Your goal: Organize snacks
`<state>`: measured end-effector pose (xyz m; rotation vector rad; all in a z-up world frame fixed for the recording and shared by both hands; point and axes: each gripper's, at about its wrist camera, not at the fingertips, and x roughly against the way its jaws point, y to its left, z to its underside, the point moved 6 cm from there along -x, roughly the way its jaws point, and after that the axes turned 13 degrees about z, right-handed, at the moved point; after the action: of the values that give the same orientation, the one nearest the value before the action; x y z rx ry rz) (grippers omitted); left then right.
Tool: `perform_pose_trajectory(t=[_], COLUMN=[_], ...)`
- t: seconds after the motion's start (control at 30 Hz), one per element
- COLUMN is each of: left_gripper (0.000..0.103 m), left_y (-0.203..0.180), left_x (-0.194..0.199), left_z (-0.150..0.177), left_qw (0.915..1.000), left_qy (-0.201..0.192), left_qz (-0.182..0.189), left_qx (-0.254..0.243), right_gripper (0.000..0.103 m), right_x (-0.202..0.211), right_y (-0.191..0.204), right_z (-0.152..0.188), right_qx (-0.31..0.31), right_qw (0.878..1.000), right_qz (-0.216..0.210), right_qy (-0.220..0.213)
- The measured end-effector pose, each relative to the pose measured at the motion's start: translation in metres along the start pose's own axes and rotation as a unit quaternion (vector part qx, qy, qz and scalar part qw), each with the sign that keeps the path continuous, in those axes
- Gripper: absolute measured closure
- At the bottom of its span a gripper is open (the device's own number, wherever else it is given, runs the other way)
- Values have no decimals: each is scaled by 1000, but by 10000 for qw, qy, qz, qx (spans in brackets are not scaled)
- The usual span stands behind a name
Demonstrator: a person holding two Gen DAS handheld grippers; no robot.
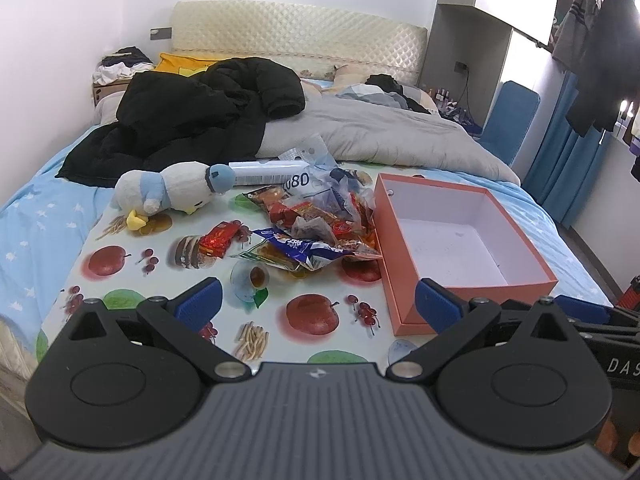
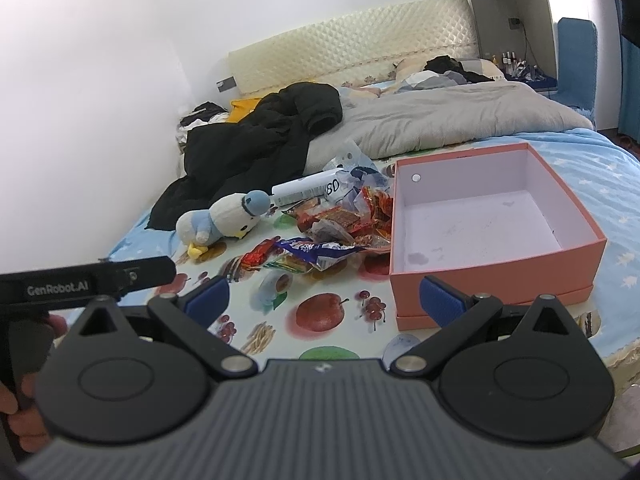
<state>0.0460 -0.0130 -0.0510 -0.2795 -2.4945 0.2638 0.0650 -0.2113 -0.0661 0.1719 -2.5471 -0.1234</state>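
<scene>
A heap of snack packets (image 1: 316,224) (image 2: 340,228) lies on a fruit-print cloth (image 1: 168,280) (image 2: 320,336) spread over the bed. To its right stands an orange box (image 1: 404,256) (image 2: 492,280) with a white inside, nothing in it. A red packet (image 1: 218,239) and a blue-white packet (image 1: 304,249) lie at the heap's near edge. A small clear pack (image 1: 250,278) lies nearest to me. My left gripper (image 1: 318,304) hovers open in front of the heap, holding nothing. My right gripper (image 2: 324,298) is open too, near the box's front left corner.
A plush duck (image 1: 176,190) (image 2: 222,222) and a white tube (image 1: 268,174) lie behind the snacks. A black jacket (image 1: 188,120) and a grey duvet (image 1: 372,132) cover the bed beyond. The left tool's body (image 2: 88,280) shows at the left of the right wrist view.
</scene>
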Motion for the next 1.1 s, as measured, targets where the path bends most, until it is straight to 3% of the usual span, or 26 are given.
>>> perform_pose_trajectory(t=[0.73,1.1], left_gripper=[0,0], left_y=[4,25], left_x=[-18,-62], left_z=[8,7], left_qw=[9996,9984], left_qy=[194,554], left_qz=[-2,-116], left_qx=[189,-14], right_gripper=[0,1], right_x=[-6,-34], right_y=[-1,-2], right_z=[9,17], right_qx=[-69,1], right_qw=[9999,9999], right_qz=[-79,106], right_qy=[58,-77])
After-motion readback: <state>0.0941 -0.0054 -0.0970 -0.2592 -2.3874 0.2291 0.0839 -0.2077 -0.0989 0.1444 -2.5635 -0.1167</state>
